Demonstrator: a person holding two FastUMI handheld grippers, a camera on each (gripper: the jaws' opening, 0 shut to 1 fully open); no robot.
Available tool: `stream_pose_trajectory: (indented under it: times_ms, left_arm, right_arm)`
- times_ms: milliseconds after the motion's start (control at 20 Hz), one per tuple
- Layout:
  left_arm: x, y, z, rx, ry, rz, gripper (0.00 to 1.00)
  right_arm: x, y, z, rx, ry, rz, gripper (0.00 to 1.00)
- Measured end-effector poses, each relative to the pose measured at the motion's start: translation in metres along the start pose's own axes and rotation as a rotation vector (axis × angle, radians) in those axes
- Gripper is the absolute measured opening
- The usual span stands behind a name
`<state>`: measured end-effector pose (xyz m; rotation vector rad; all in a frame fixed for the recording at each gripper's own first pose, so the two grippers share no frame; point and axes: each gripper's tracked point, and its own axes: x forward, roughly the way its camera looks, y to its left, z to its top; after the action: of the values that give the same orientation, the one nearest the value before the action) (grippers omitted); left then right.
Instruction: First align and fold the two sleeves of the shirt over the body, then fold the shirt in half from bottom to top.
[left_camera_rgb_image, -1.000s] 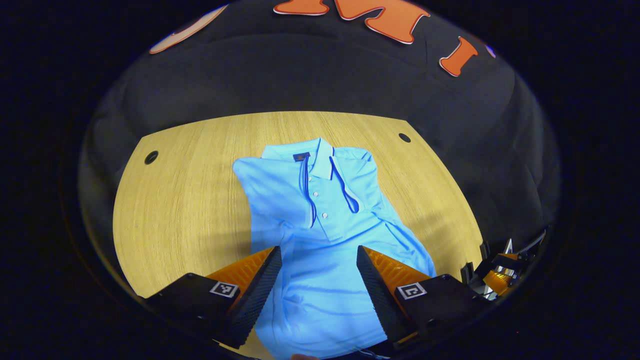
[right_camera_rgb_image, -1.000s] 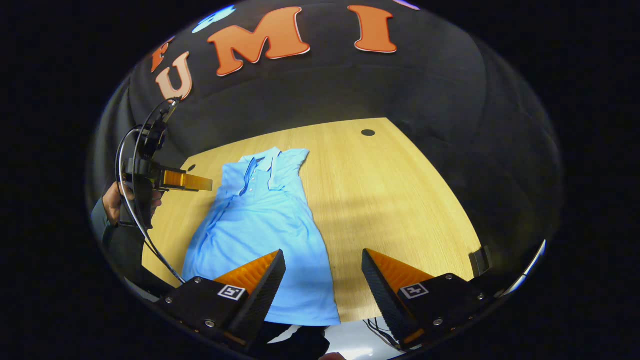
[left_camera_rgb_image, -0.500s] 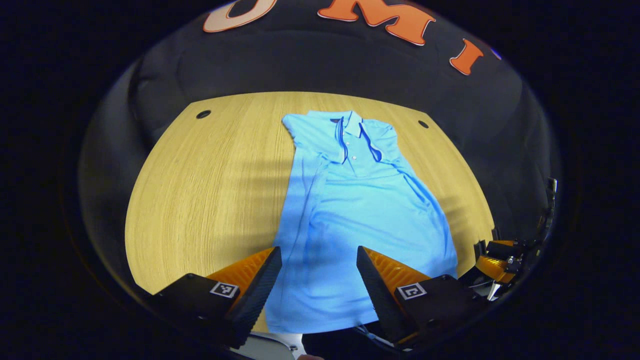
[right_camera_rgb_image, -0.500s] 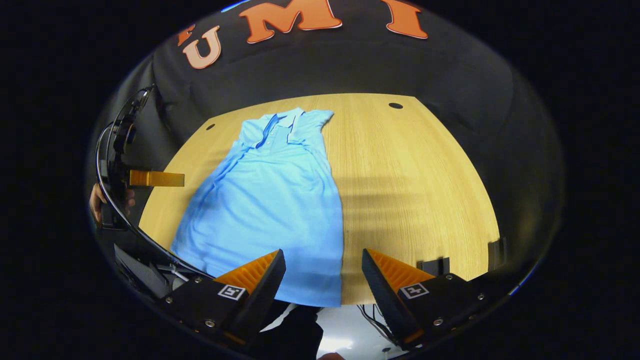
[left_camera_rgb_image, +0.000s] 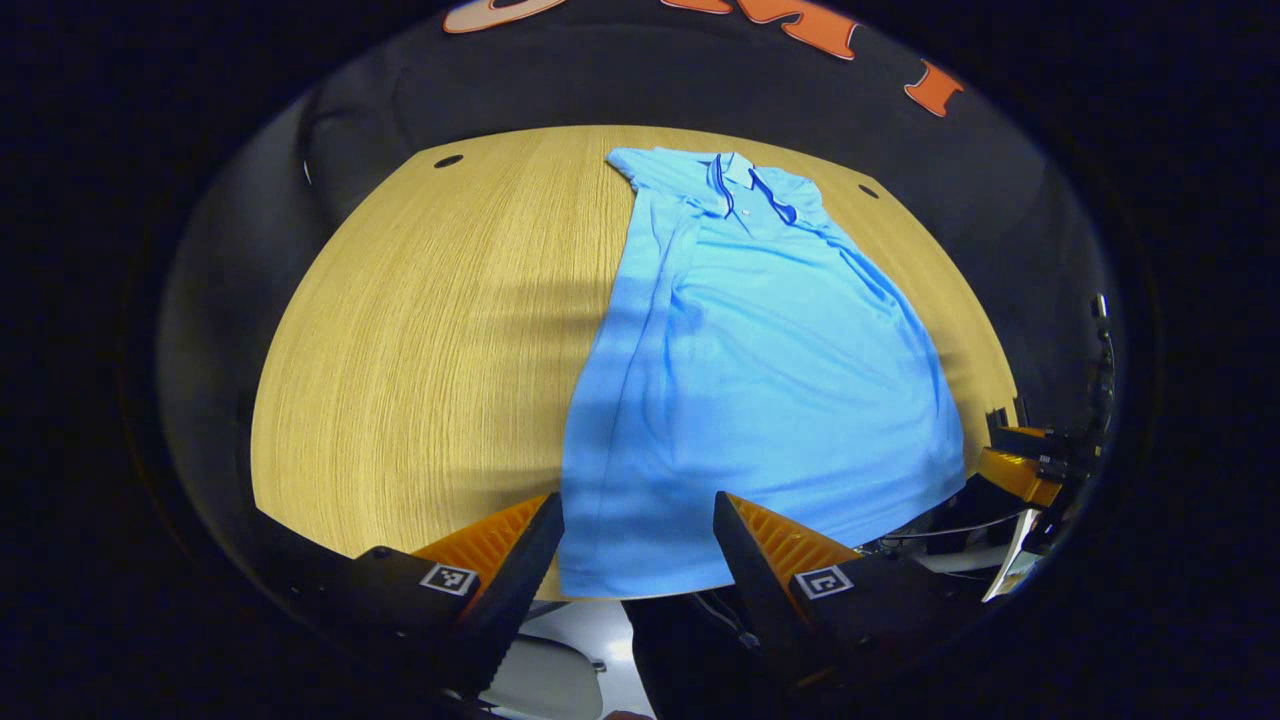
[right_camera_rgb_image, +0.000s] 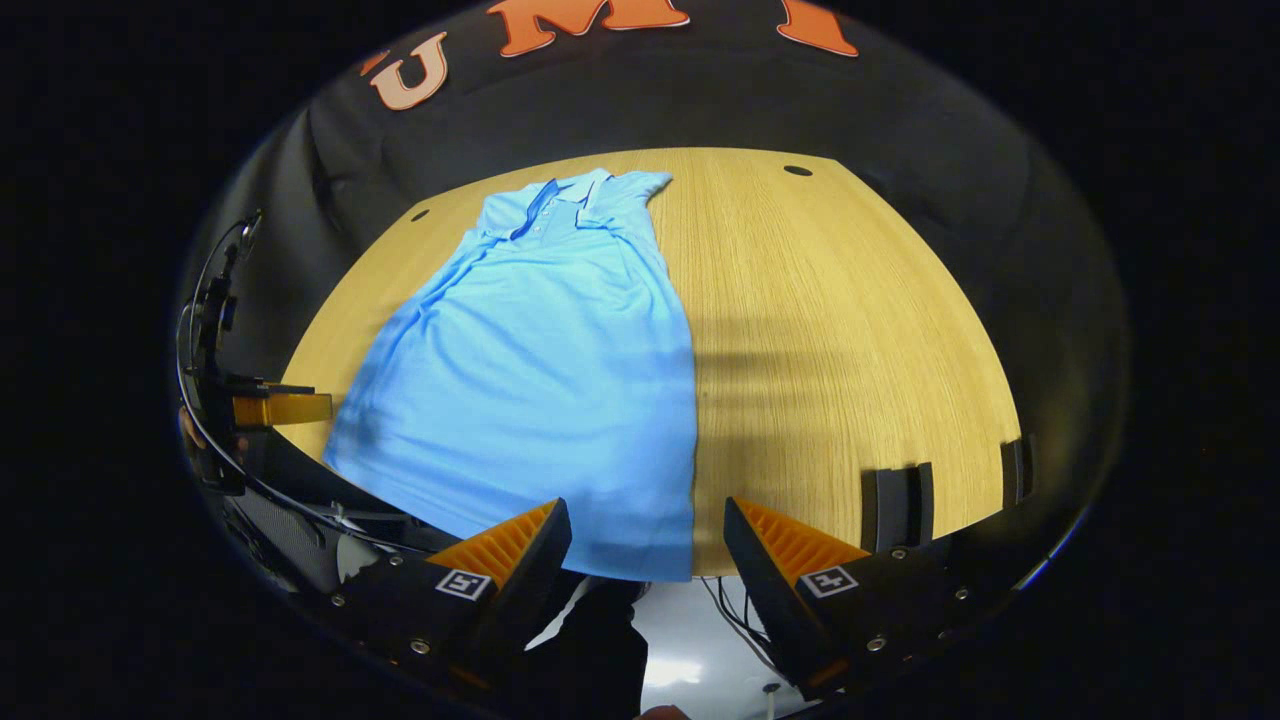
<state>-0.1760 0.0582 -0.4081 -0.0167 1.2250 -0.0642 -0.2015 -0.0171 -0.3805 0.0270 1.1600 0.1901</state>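
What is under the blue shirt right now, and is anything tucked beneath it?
The blue shirt lies flat on the wooden table, its hem at the near edge. Bare wood shows on both sides. Whatever lies beneath the fabric is covered and cannot be seen.

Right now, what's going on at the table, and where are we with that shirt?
A person holds a gripper in each hand over a wooden table. A light blue polo shirt lies flat, collar at the far end, with both sleeves already folded over the body. The left gripper and the right gripper hover open near the hem at the table's near edge, one at each bottom corner, gripping nothing. The bottom-to-top fold is not yet done.
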Motion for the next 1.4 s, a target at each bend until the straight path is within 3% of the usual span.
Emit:
stream_pose_trajectory:
  times_ms: [350, 900, 1100, 1150, 1250, 1350, 1400]
  left_arm:
    - [0.015, 0.023, -0.041, 0.009, 0.031, 0.037, 0.99]
    - [0.026, 0.027, -0.037, 0.063, -0.041, 0.052, 0.99]
    - [0.029, 0.026, -0.039, 0.035, -0.074, 0.07, 0.99]
    - [0.029, 0.024, -0.042, 0.015, -0.069, 0.07, 0.99]
    - [0.029, 0.012, -0.039, 0.016, -0.054, 0.057, 0.88]
    - [0.031, -0.001, -0.038, 0.035, -0.043, 0.045, 0.41]
    - [0.032, -0.002, -0.036, 0.055, -0.046, 0.064, 0.15]
  right_arm:
    - [0.013, 0.011, -0.026, -0.008, 0.034, -0.018, 0.96]
    - [0.025, 0.012, -0.043, -0.035, 0.034, -0.081, 0.94]
    - [0.03, 0.021, -0.038, -0.033, -0.003, -0.08, 0.63]
    - [0.03, 0.025, -0.036, -0.04, -0.004, -0.076, 0.47]
    - [0.033, 0.028, -0.033, -0.037, 0.001, -0.079, 0.24]
    - [0.034, 0.031, -0.03, -0.018, 0.007, -0.075, 0.11]
    - [0.036, 0.032, -0.029, -0.001, 0.01, -0.065, 0.1]
